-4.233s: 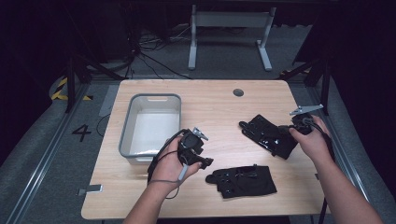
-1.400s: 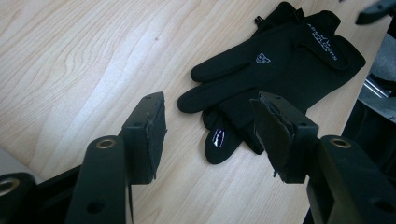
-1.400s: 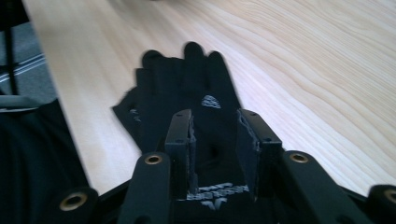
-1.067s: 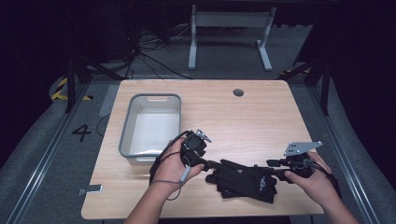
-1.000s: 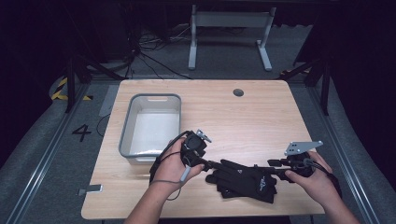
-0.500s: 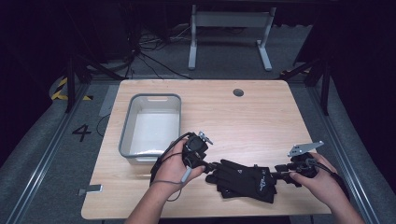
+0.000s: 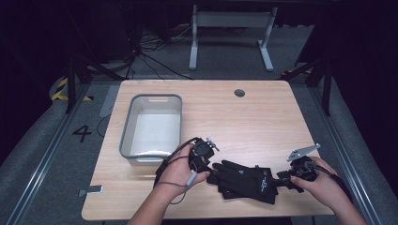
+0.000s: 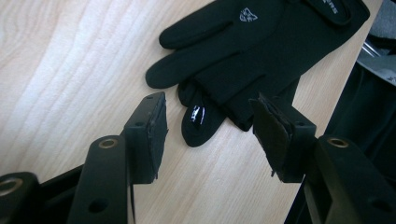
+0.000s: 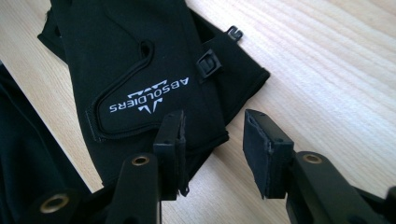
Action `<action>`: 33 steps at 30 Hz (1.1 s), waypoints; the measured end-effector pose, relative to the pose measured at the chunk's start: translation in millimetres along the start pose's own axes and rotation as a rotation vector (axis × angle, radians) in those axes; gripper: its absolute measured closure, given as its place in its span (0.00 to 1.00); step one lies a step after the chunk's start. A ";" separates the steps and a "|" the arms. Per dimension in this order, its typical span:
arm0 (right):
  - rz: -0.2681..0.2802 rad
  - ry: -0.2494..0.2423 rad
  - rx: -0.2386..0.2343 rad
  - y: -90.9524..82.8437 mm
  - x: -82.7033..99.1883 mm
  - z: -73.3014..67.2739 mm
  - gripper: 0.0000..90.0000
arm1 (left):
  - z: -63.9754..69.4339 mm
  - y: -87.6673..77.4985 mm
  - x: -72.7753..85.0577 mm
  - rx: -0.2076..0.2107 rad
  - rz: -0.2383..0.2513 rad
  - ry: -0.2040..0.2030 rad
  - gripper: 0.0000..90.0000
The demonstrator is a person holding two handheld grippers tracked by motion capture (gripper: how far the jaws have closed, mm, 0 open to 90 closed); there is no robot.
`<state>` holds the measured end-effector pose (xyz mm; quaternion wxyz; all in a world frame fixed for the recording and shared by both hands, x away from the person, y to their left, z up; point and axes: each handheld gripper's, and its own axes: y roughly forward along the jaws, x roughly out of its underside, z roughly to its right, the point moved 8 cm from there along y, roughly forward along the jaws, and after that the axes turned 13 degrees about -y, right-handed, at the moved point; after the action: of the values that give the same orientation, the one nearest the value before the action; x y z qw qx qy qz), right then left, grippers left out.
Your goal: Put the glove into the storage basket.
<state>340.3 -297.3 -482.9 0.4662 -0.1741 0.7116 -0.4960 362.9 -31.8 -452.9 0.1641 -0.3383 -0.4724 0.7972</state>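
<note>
So the black gloves (image 7: 246, 182) are stacked one on top of the other near the near edge of the table (image 7: 263, 117), a bit right of the middle. Their long axis runs pretty much left to right across the table, maybe tipped slightly, with the glove fingertips pointing left toward the left gripper (image 7: 205, 154) and the cuffs pointing right toward the right gripper (image 7: 286, 178).

In the left gripper view, the top glove lies with its fingertips aimed at the gripper, and a lower glove's fingertip with a glossy patch pokes out underneath. The left gripper's fingers (image 8: 149, 135) are spread apart with bare table and that fingertip between them, not pinching anything.

In the right gripper view you can read the white "ABSOLDIERS" print on the wrist strap (image 9: 149, 95) of the top glove, plus a little plastic clip (image 9: 210, 65) at the cuff edge. The right gripper's fingers (image 9: 261, 149) have just been opening; they're apart, one sits over the cuff edge and the other over the bare wood, so the pads aren't squeezing the fabric.

The grey bin (image 7: 133, 126) sits on the left half of the table, well apart from the gloves, just beyond the left hand (image 7: 180, 166). The right hand (image 7: 321, 185) is near the table's right near corner.
</note>
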 end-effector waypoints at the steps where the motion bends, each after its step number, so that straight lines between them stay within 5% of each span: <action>1: -0.006 -0.001 -0.002 1.9 0.3 -0.5 0.67 | 0.1 1.3 0.7 -0.001 -0.009 -0.001 0.50; 7: -0.072 -0.025 -0.007 18.3 5.6 -3.1 0.68 | -2.1 5.0 2.9 0.002 -0.033 0.002 0.50; 14: -0.095 -0.076 0.028 18.9 3.7 -6.8 0.91 | 1.3 16.0 6.2 0.005 -0.078 0.039 0.50; 26: -0.087 -0.078 0.033 17.2 2.5 -7.3 0.94 | 11.6 45.6 15.7 0.016 -0.191 0.092 0.51; 33: -0.085 -0.077 0.031 16.9 2.4 -7.3 0.94 | 14.0 53.2 15.1 0.009 -0.199 0.115 0.55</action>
<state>336.6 -287.6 -498.2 0.4745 -0.2159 0.6772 -0.5193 345.5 -58.7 -500.1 0.2708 -0.3343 -0.4898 0.7583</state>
